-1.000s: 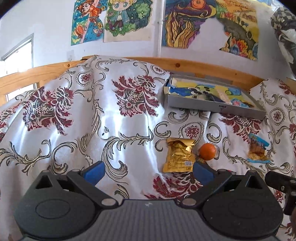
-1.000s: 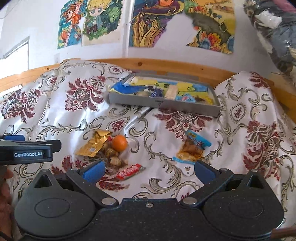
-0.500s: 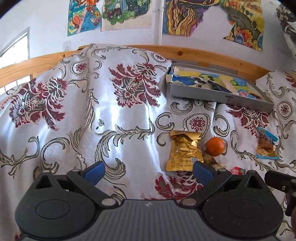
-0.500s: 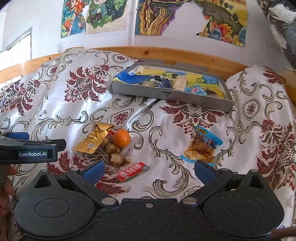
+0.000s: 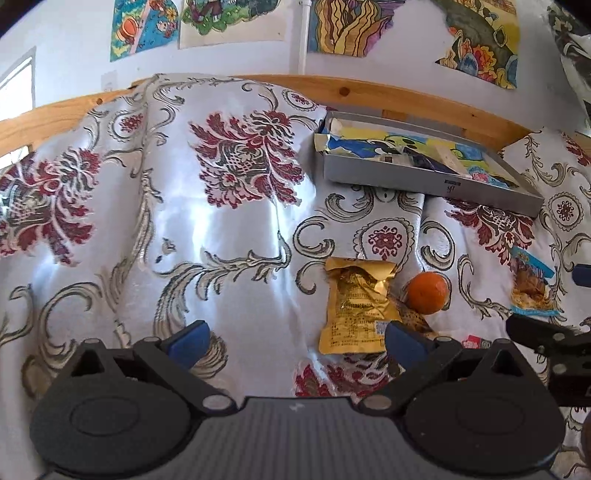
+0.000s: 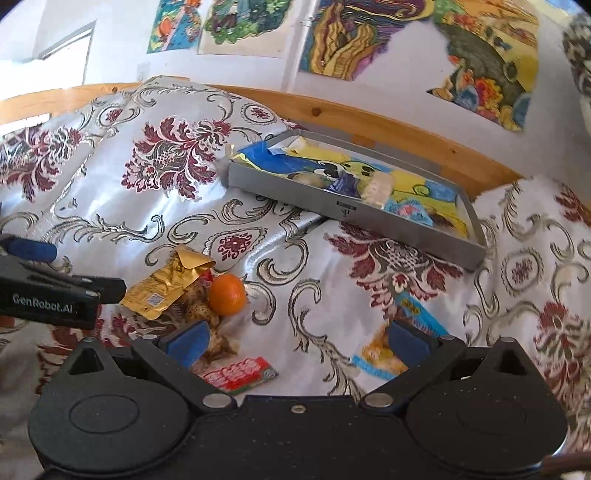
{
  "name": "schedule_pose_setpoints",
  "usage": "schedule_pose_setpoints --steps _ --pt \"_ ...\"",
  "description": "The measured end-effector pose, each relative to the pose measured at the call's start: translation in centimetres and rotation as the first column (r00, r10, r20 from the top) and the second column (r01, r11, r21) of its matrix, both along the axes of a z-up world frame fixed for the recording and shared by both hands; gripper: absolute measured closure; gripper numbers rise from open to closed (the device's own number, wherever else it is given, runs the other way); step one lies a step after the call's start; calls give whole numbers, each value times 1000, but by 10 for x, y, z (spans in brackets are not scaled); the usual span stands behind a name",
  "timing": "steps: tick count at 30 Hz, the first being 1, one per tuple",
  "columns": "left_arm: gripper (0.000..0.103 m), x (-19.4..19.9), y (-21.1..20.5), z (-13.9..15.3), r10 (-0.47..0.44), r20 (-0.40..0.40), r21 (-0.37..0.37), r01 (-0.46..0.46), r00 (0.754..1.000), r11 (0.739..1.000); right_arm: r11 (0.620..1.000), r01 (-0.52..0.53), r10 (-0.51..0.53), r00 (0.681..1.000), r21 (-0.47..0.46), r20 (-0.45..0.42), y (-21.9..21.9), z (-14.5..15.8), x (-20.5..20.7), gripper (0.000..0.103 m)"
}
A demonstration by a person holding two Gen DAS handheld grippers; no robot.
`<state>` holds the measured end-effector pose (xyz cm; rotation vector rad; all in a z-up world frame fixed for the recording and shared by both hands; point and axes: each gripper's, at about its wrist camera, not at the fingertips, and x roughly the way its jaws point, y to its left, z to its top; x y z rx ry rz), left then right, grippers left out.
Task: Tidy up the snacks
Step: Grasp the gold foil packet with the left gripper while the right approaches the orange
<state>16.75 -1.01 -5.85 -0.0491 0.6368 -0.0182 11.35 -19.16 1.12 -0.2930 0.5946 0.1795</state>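
Observation:
Loose snacks lie on the patterned cloth: a gold foil packet (image 5: 357,305) (image 6: 170,283), an orange (image 5: 427,292) (image 6: 227,294), a clear bag of brown pieces (image 6: 201,314), a red wrapper (image 6: 239,373) and a blue-edged packet (image 5: 530,284) (image 6: 384,350). A grey tray (image 5: 424,180) (image 6: 354,218) with several snacks inside sits at the back. My left gripper (image 5: 295,339) is open, its right finger beside the gold packet. My right gripper (image 6: 295,339) is open, low over the cloth between the red wrapper and the blue-edged packet. Neither holds anything.
A wooden rail (image 6: 369,118) runs behind the cloth under a wall with coloured posters (image 5: 369,26). In the right wrist view the left gripper's black body (image 6: 48,295) sits at the left edge. The cloth bulges up at the left (image 5: 147,184).
Both grippers have dropped lower and come closer to the snacks, which now look larger. The right wrist view has tilted. Both stay open; nothing on the cloth has moved.

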Motion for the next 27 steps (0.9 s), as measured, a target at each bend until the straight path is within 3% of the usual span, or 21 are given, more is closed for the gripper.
schedule_pose_setpoints --steps 7,13,23,27 --pt "1 17 -8 -1 -108 25 -15 108 994 994 992 -62 70 995 -112 66 12 -13 17 1" --pt "1 34 -13 -7 -179 11 -10 179 984 984 979 -133 148 985 -154 91 19 -22 26 1" --pt "1 49 -6 -20 -240 -8 -91 238 971 967 965 -179 200 975 -192 95 33 -37 36 5" --pt "7 50 -2 -21 -246 -7 -134 243 969 961 960 -193 214 973 -201 87 37 -43 39 8"
